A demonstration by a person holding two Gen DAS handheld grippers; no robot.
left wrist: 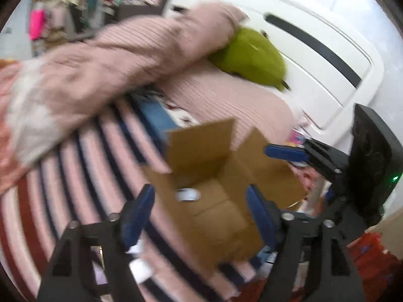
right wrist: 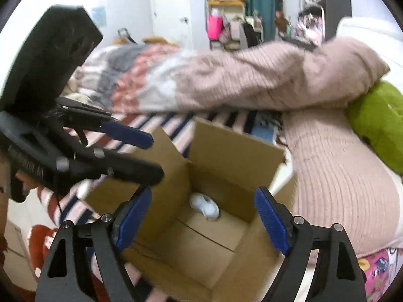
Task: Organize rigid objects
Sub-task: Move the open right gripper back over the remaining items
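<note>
An open cardboard box [right wrist: 226, 158] stands on a striped bed cover, its flaps up; it also shows in the left wrist view [left wrist: 216, 216]. A small white object [right wrist: 205, 206] lies on the box floor; it also shows, blurred, in the left wrist view [left wrist: 187, 195]. My right gripper [right wrist: 201, 220] is open and empty, just above the box opening. My left gripper [left wrist: 200, 216] is open and empty, over the box's near side. Each gripper appears in the other's view, the left one [right wrist: 141, 156] at the box's left, the right one [left wrist: 287, 152] at its right.
The striped bed cover [left wrist: 83, 166] carries pink ribbed pillows [right wrist: 264, 75] behind the box and a green plush [left wrist: 252, 58] against the white headboard [left wrist: 314, 58]. A patterned duvet [right wrist: 131, 75] lies further back. Red fabric [left wrist: 372, 254] lies low right. Shelves and a hanging pink item [right wrist: 214, 26] stand far back.
</note>
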